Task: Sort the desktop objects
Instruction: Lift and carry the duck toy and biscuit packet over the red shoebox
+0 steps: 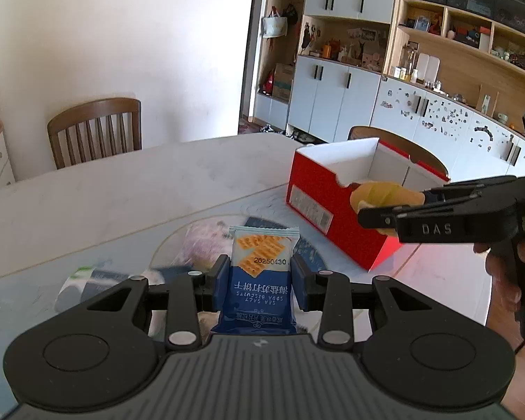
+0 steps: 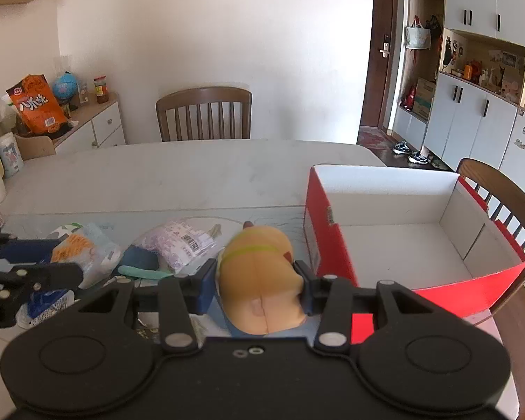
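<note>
My left gripper [image 1: 259,276] is shut on a blue and white soda cracker packet [image 1: 260,273], held upright above the table. My right gripper [image 2: 255,283] is shut on a tan plush toy [image 2: 260,276], held just left of the red cardboard box [image 2: 327,245]. The box has a white inside and nothing shows in it. In the left wrist view the right gripper [image 1: 374,217] holds the toy [image 1: 378,192] at the box's [image 1: 318,192] near corner. The left gripper [image 2: 35,276] shows at the left edge of the right wrist view.
A pile of packets lies on the table: a pink printed bag [image 2: 178,241], a blue packet [image 2: 45,304], a white and orange packet [image 2: 80,248], a green-capped item [image 2: 143,271]. Wooden chairs [image 2: 204,113] stand behind and right of the white table [image 2: 178,175].
</note>
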Demonstrator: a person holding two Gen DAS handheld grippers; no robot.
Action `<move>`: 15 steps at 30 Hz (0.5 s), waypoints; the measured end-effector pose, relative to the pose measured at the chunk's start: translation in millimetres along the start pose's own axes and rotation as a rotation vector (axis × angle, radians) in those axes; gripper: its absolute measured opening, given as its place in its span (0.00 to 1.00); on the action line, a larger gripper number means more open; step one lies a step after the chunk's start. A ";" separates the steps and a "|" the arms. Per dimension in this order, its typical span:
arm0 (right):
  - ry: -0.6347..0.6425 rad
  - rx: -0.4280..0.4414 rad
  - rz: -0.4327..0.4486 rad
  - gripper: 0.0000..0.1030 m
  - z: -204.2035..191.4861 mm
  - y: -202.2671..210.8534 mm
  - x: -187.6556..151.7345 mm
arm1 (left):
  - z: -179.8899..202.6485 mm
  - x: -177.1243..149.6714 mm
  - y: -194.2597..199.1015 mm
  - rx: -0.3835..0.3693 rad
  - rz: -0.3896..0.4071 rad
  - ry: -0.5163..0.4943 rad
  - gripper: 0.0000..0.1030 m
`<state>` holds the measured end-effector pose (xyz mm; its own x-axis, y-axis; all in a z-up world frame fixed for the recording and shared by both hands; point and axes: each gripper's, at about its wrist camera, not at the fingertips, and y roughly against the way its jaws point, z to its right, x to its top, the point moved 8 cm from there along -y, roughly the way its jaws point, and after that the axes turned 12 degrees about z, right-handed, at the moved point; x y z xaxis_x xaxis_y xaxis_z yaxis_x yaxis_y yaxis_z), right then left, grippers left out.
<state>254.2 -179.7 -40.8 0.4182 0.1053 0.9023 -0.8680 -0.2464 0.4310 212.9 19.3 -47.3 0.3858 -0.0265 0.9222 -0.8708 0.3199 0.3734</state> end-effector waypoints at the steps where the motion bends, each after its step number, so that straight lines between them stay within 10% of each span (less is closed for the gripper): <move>1: -0.002 0.004 0.003 0.44 3.5 0.7 1.0 | 4.9 3.5 -3.3 0.004 0.001 0.006 0.35; 15: -0.035 0.023 0.037 0.44 83.3 4.3 22.5 | 79.1 55.6 -60.5 0.066 0.040 0.042 0.35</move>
<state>282.2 -258.7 -19.6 0.3954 0.0622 0.9164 -0.8767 -0.2720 0.3968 262.9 -76.5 -10.7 0.3619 0.0254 0.9319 -0.9034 0.2563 0.3439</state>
